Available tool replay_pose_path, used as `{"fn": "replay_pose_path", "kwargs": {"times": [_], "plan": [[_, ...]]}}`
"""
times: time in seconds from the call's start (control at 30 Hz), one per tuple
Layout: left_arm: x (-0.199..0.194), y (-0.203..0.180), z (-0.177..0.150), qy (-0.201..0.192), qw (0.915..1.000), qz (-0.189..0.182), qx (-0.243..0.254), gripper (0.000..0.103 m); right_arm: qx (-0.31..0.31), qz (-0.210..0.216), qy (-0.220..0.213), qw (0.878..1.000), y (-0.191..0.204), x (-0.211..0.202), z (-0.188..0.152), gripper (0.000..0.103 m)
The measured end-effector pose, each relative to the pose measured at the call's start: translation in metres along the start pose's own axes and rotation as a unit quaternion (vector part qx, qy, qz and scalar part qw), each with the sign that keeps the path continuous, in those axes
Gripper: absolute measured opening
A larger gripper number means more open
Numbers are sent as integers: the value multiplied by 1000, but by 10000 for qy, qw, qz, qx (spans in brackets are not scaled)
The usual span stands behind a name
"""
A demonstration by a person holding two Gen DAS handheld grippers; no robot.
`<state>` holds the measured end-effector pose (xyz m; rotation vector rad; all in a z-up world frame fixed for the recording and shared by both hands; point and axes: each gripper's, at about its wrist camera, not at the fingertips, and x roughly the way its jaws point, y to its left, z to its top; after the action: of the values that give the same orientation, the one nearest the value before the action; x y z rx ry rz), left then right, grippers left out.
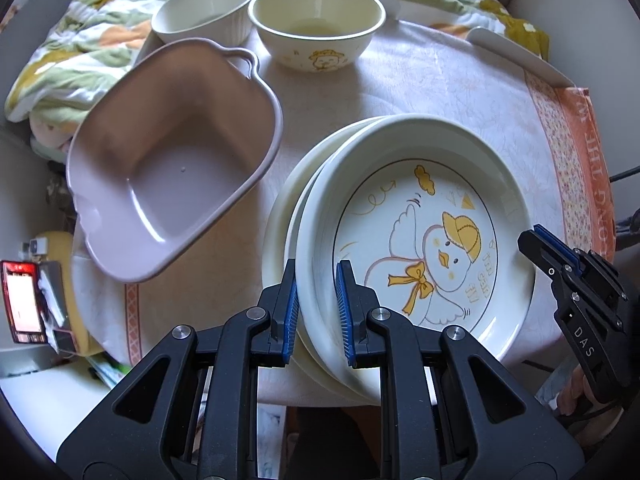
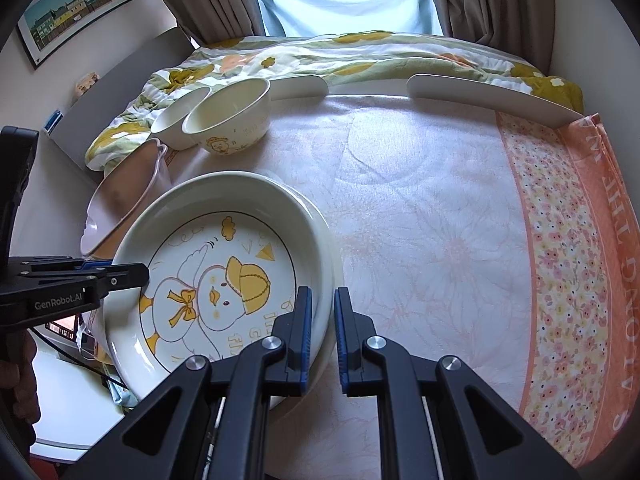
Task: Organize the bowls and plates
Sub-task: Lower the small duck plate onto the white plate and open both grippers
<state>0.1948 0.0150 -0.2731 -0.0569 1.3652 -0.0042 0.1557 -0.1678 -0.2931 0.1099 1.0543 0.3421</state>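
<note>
A cream duck plate (image 1: 420, 216) lies on top of a stack of plates (image 1: 280, 216) near the table's front edge. My left gripper (image 1: 318, 312) straddles the stack's left rim, pads close on it. My right gripper (image 2: 323, 328) straddles the right rim of the duck plate (image 2: 224, 240), pads close on it, and shows in the left wrist view (image 1: 560, 256). A pink square bowl (image 1: 168, 160) sits left of the stack. A duck bowl (image 1: 316, 24) and a plain white bowl (image 1: 204, 8) stand at the back.
The table wears a white and orange floral cloth (image 2: 440, 220). A flowered quilt (image 2: 320, 56) lies behind it, with white rails (image 2: 480, 92) at the far edge. A red-framed phone (image 1: 20, 300) shows low on the left.
</note>
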Motion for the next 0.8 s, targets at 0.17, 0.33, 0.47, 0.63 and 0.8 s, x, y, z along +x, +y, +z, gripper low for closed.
{"fn": "replay_pose_path", "kwargs": {"times": [0.17, 0.33, 0.47, 0.63, 0.8], "plan": [[3, -1, 9, 382, 9992, 13, 82, 15, 19, 113, 28, 9999, -2, 0, 0, 10], [3, -5, 13, 621, 9977, 107, 235, 15, 9, 173, 68, 9998, -4, -1, 0, 10], [0, -15, 15, 646, 9946, 574, 573, 15, 7, 246, 83, 9997, -6, -1, 1, 10], [-2, -20, 14, 635, 9938, 609, 684, 15, -71, 233, 100, 9997, -2, 0, 2, 10], [-7, -11, 11, 516, 9964, 382, 551, 15, -25, 225, 88, 9997, -2, -2, 3, 10]]}}
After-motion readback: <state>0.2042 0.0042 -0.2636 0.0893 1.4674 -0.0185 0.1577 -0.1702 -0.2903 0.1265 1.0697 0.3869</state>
